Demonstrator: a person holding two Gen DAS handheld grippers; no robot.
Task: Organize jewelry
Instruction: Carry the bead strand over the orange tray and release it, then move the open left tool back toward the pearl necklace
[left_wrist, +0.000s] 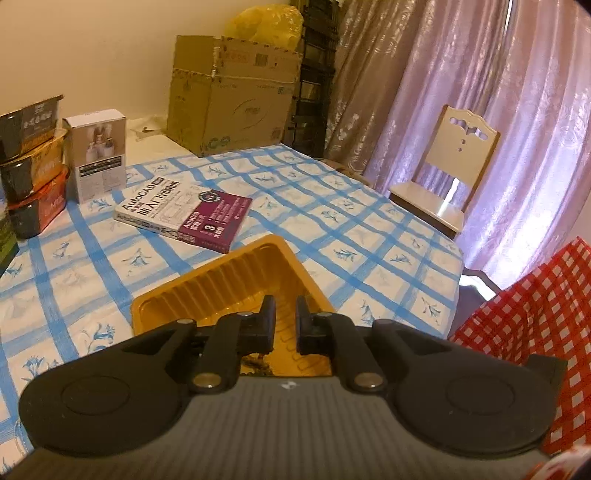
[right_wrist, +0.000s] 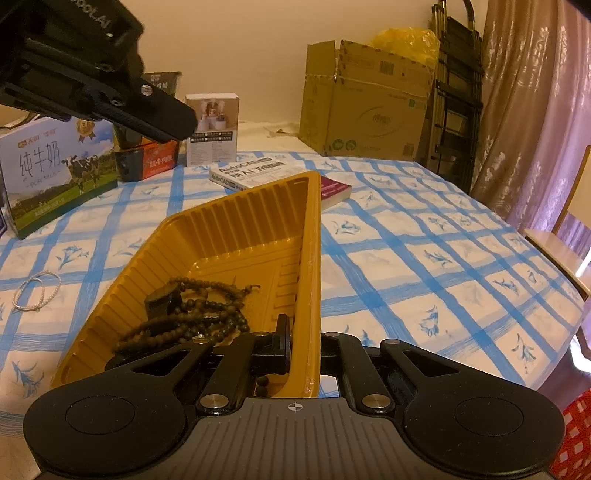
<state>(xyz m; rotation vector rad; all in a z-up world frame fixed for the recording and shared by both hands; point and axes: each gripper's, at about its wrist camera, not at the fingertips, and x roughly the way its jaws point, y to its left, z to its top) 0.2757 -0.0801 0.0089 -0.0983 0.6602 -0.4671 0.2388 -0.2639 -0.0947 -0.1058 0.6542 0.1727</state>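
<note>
A yellow ribbed plastic tray (right_wrist: 229, 236) lies on the blue-checked tablecloth. Dark brown bead strands (right_wrist: 199, 314) and a small black block lie in its near half. My right gripper (right_wrist: 304, 343) is shut on the tray's right wall, one finger inside and one outside. A thin white bracelet (right_wrist: 35, 290) lies on the cloth left of the tray. My left gripper (left_wrist: 285, 319) hovers above the tray (left_wrist: 229, 273) with its jaws open a little and nothing between them; it also shows at the upper left of the right wrist view (right_wrist: 110, 92).
An AutoCAD book (left_wrist: 184, 218) lies beyond the tray. A milk carton (right_wrist: 55, 173), stacked food tubs (left_wrist: 33, 173), a small white box (left_wrist: 98, 155) and a large cardboard box (left_wrist: 232, 92) stand at the back. A chair (left_wrist: 447, 170) stands by the curtain.
</note>
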